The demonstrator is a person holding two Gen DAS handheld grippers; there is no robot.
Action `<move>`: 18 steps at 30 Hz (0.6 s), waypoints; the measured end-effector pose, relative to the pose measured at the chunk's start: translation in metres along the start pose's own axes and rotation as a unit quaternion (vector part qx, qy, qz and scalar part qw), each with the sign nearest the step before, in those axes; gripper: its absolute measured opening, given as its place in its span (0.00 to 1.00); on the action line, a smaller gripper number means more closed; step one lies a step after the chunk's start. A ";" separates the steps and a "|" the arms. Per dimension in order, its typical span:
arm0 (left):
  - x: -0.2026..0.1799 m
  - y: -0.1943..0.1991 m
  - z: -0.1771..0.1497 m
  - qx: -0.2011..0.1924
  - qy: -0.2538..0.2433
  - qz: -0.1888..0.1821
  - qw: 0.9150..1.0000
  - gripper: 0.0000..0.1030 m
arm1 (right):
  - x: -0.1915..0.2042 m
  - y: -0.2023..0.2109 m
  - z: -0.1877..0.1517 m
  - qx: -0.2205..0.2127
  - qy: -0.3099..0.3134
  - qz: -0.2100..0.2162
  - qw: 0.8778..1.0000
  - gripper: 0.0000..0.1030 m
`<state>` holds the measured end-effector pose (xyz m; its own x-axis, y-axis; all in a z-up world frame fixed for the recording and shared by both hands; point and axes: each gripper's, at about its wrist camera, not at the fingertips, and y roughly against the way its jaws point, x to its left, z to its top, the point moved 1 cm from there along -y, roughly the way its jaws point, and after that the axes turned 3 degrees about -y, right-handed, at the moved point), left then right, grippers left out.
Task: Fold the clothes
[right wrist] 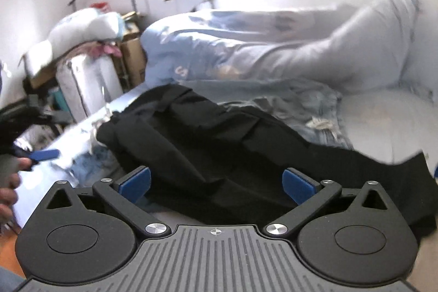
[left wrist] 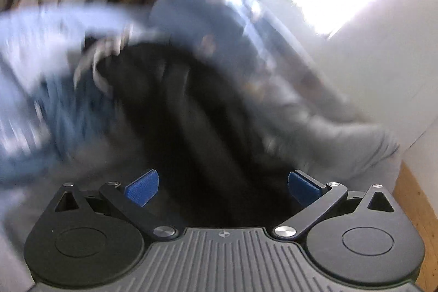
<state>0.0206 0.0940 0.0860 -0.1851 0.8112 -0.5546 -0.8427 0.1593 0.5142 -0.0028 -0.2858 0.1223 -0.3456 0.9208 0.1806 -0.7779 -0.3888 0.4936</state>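
A bed (right wrist: 383,127) with a pale sheet fills most of the right wrist view. On it, toward the wall, lies a light blue quilt (right wrist: 208,45) with a grey pillow (right wrist: 364,45) leaning against its right end. In front of these a black garment (right wrist: 219,138) sprawls across the bed, rumpled and unfolded, one end reaching the near right edge. A crumpled blue-grey cloth (right wrist: 306,103) sits just behind it, touching it.

Left of the bed stand a silver suitcase (right wrist: 84,84) and cardboard boxes (right wrist: 134,54), with white bedding (right wrist: 82,29) piled on top.

The right gripper (right wrist: 216,186) hangs over the near part of the black garment, its blue pads (right wrist: 135,186) spread wide and holding nothing.

The left wrist view is heavily blurred. The left gripper (left wrist: 223,189) is also spread wide, empty, with the black garment (left wrist: 197,127) in front of it and blue cloth (left wrist: 68,106) to its left.

At the left edge of the right wrist view, the left gripper's blue tip (right wrist: 43,154) shows over the bed's edge.
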 end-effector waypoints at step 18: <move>0.087 -0.144 -0.015 -0.019 0.110 -0.070 0.991 1.00 | -0.001 -0.079 -0.053 -0.003 0.000 -0.023 1.000 1.00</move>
<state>0.1184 0.1329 -0.0460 -0.1672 0.6395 -0.7503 -0.8854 0.2375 0.3997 0.0315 -0.2575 0.0382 -0.3087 0.9379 0.1580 -0.7958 -0.3457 0.4972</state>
